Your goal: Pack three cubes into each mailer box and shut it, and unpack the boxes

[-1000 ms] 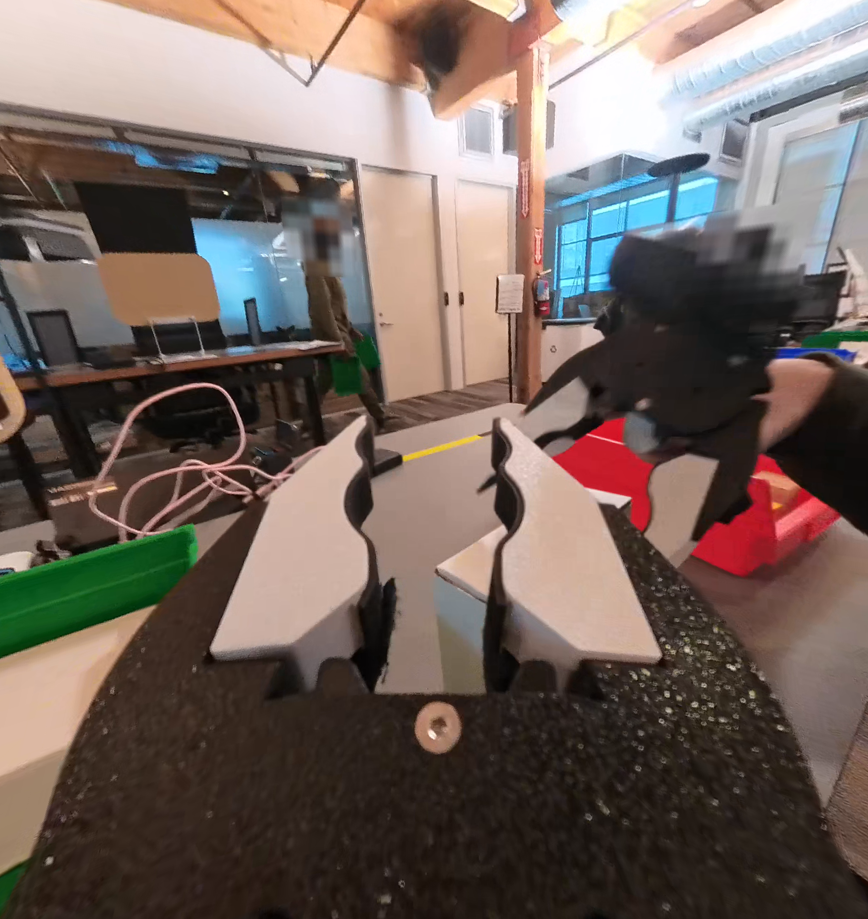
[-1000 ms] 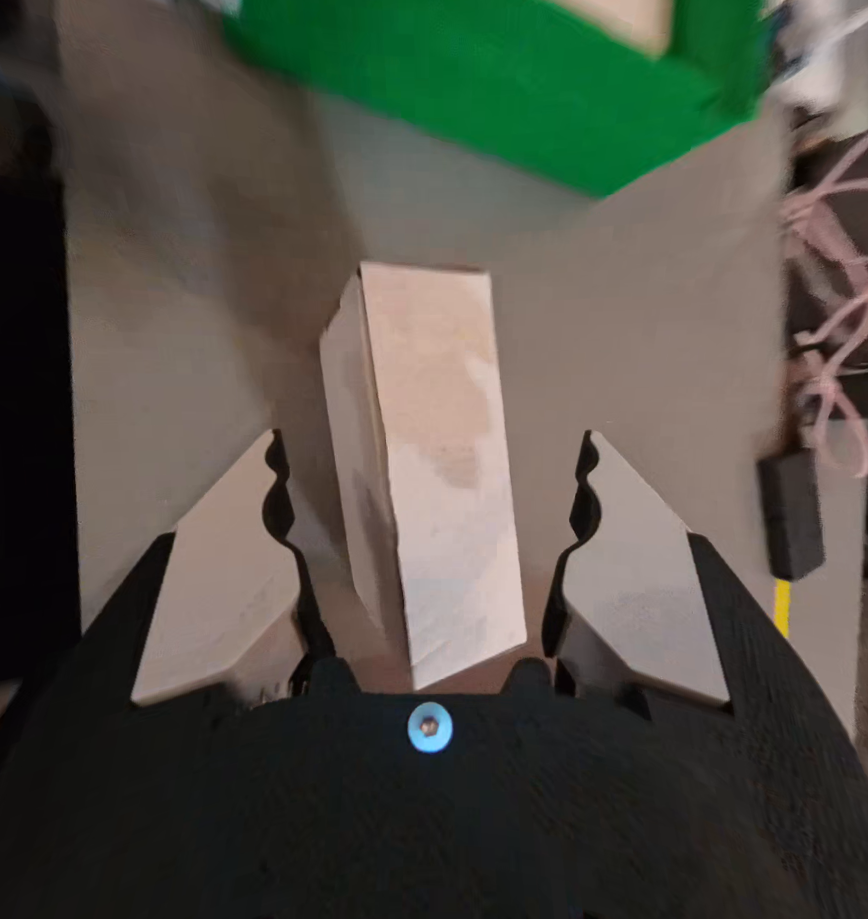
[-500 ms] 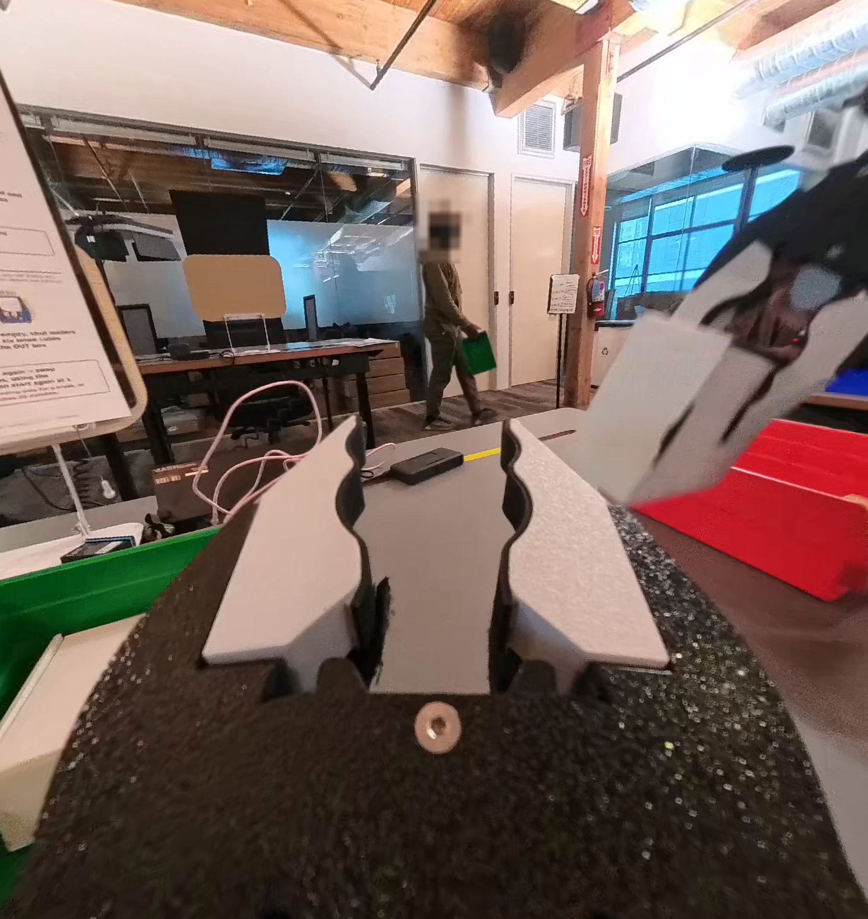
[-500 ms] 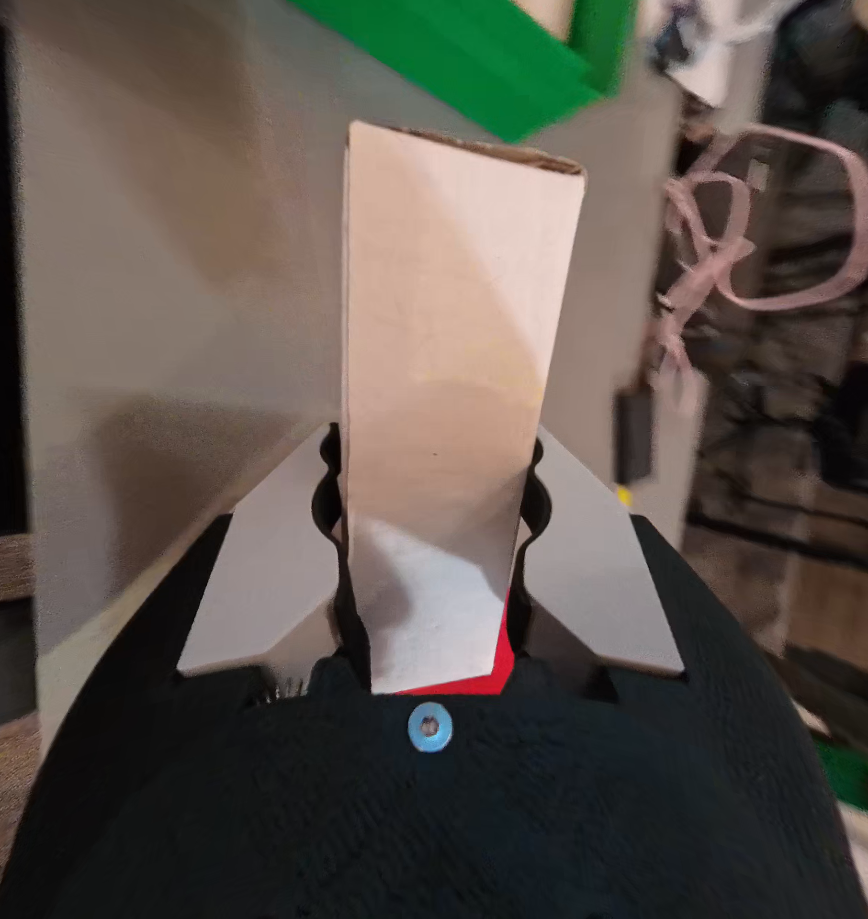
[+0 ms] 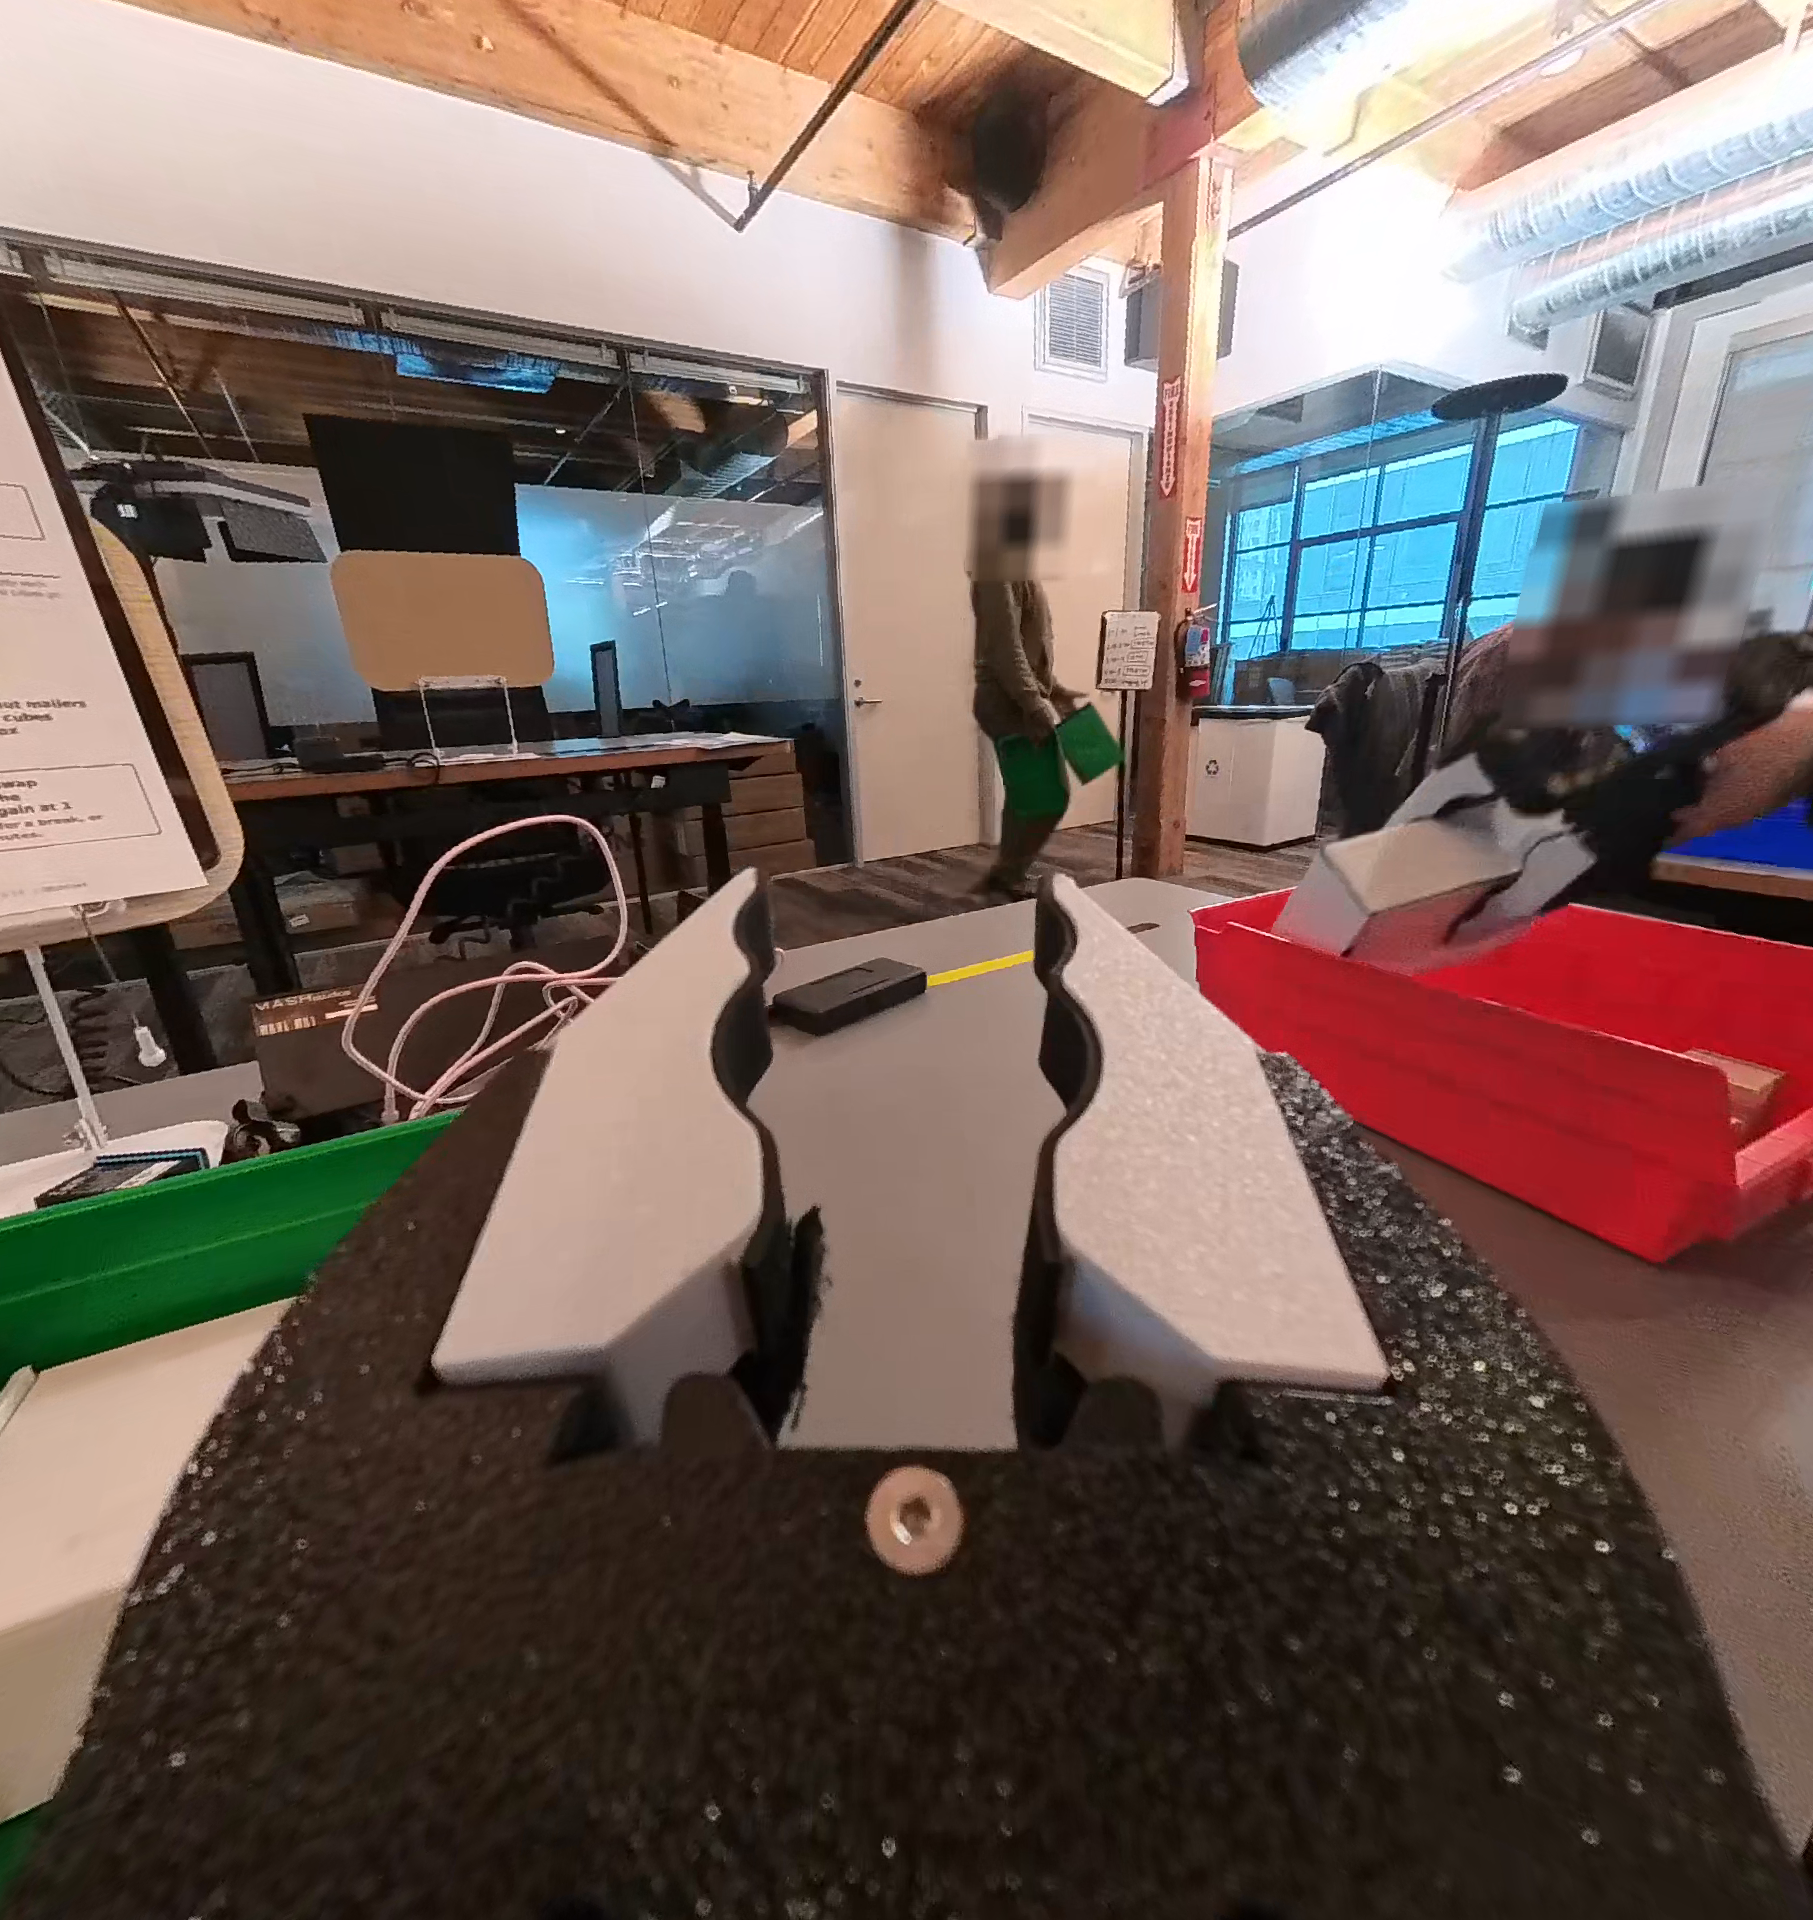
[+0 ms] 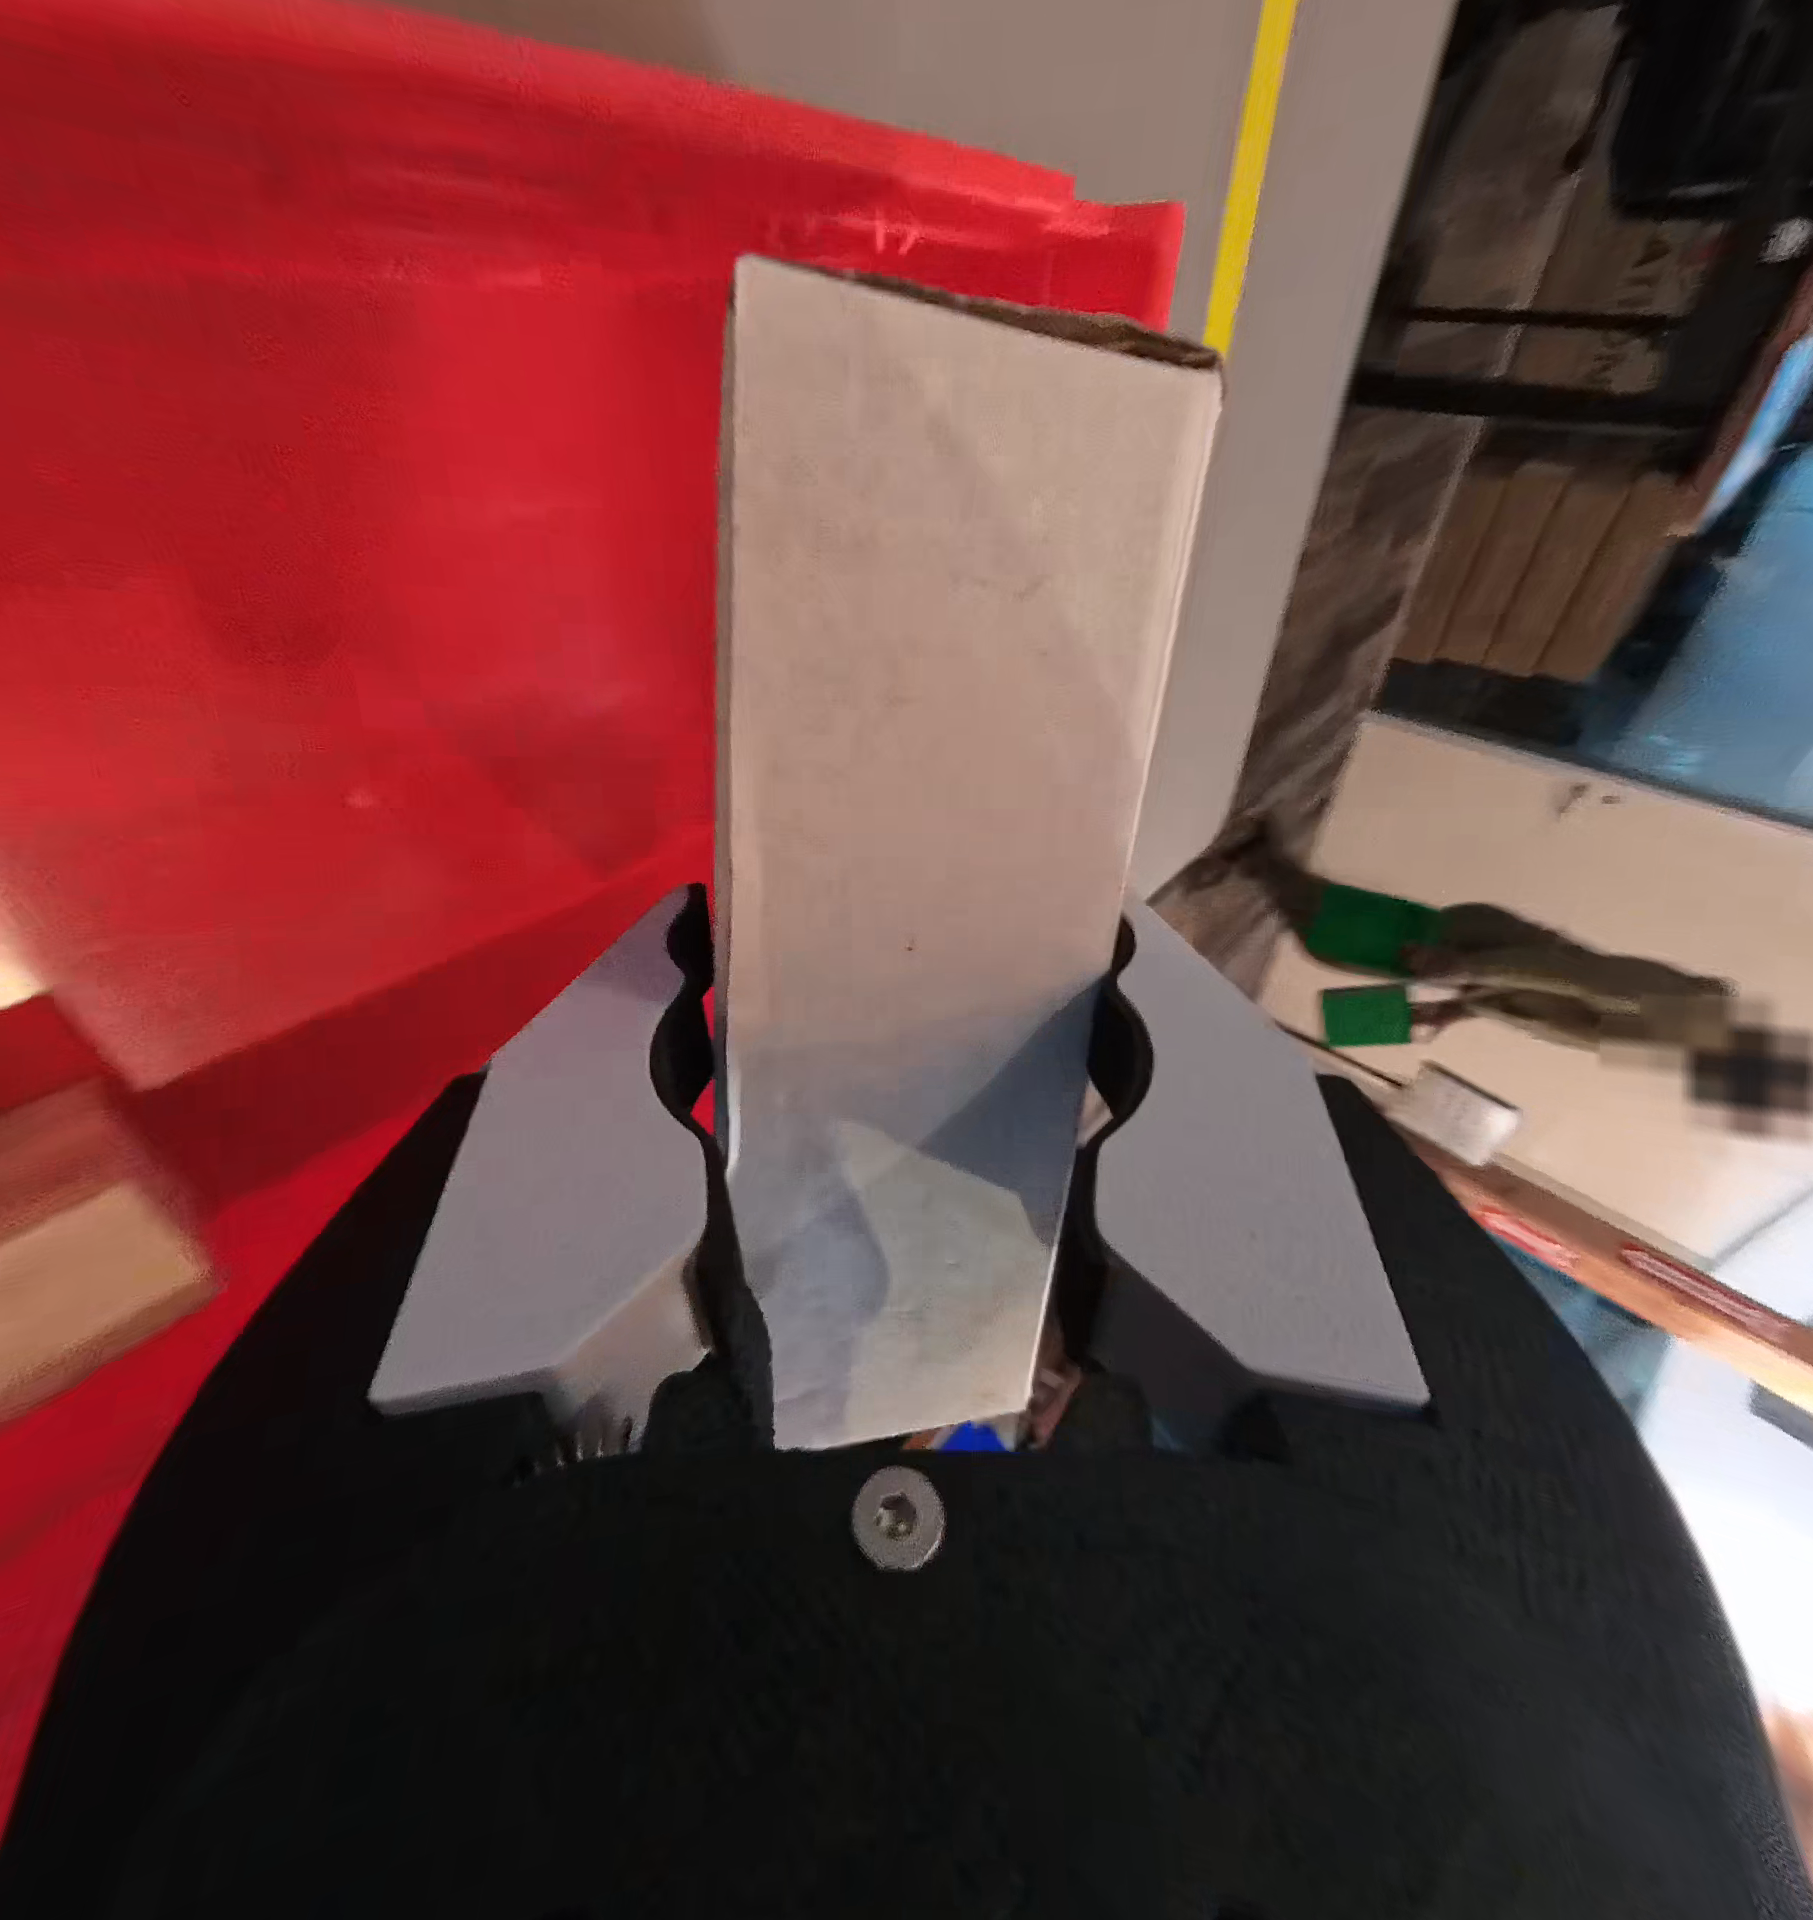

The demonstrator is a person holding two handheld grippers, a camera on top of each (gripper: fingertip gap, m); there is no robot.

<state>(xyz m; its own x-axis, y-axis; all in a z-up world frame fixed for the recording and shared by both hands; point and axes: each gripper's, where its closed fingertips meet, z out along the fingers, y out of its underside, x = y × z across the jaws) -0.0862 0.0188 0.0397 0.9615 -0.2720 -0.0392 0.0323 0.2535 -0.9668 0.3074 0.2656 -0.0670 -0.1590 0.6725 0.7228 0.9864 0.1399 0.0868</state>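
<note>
Clearly the step in hand is carrying a white mailer box (image 6: pixel 943 790) to the red bin (image 5: pixel 1504 1091): the right gripper (image 6: pixel 907 1049) is clamped on the box, both pads pressed to its sides, and holds it over the bin's far end. Next it likely needs lowering into the bin and a clean release. The left gripper (image 5: pixel 902 1029) hangs open and empty over the grey table (image 5: pixel 902 1195), left of the bin. Whether the box is packed cannot be told. Wooden cubes (image 5: pixel 1749 1096) in the bin are half hidden by its wall.
</note>
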